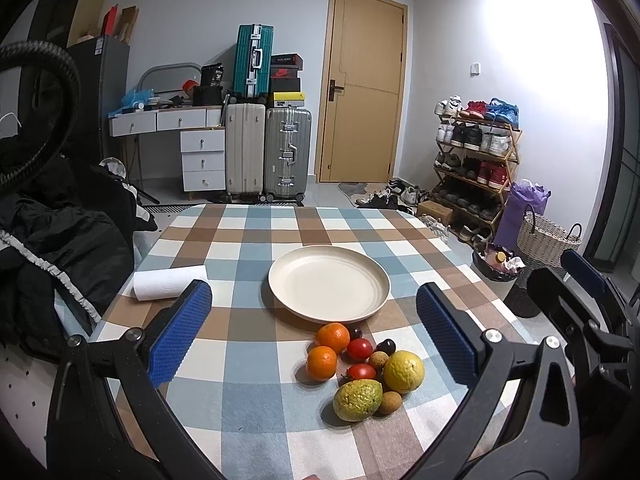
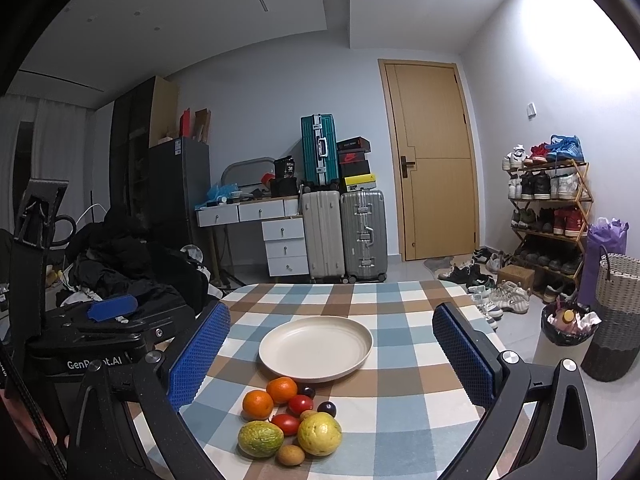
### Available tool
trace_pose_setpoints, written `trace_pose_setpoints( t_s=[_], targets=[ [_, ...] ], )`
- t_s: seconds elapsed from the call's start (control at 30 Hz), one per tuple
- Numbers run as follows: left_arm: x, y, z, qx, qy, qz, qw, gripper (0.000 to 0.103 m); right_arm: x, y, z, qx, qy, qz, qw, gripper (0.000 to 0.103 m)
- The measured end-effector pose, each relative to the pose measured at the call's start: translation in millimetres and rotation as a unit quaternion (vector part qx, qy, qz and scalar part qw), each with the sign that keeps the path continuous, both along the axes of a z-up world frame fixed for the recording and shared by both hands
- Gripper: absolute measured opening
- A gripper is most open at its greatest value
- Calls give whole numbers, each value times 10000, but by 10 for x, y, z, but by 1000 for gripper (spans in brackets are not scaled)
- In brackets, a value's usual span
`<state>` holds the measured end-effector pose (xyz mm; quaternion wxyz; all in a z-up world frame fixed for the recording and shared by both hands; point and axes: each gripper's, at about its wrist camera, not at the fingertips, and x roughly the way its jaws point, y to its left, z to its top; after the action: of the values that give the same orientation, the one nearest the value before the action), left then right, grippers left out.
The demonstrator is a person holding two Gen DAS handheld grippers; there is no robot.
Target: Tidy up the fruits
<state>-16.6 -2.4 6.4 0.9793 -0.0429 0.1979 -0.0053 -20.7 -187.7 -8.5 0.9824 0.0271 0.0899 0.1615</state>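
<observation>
— While both tools are hovering above the near edge of the table (image 1: 248,240), what step are we looking at?

— Nothing is being carried yet. The left gripper (image 1: 314,328) is hanging released, jaws wide apart, and the right gripper (image 2: 332,354) is doing the same.

— Where is the fruit sitting?

— The fruit pile (image 1: 362,364) is lying bunched near the table's near edge, just in front of the empty plate (image 1: 329,282) at the middle.

— So the next move?

— I'm judging one gripper is needing to descend around an orange (image 2: 282,389), closing gently.
</observation>
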Motion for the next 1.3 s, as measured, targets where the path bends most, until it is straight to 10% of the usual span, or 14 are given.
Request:
trace_pose_setpoints(
  t_s=[0.57, 1.3],
  targets=[
    [298, -41, -523, -92, 732, -556, 9957, 102, 94, -87, -163, 0, 189, -83, 9998, 103],
    [859, -153, -1441, -713, 2063, -1398, 9658, 88, 540, -199, -611, 22, 822, -74, 9966, 103]
  ],
)
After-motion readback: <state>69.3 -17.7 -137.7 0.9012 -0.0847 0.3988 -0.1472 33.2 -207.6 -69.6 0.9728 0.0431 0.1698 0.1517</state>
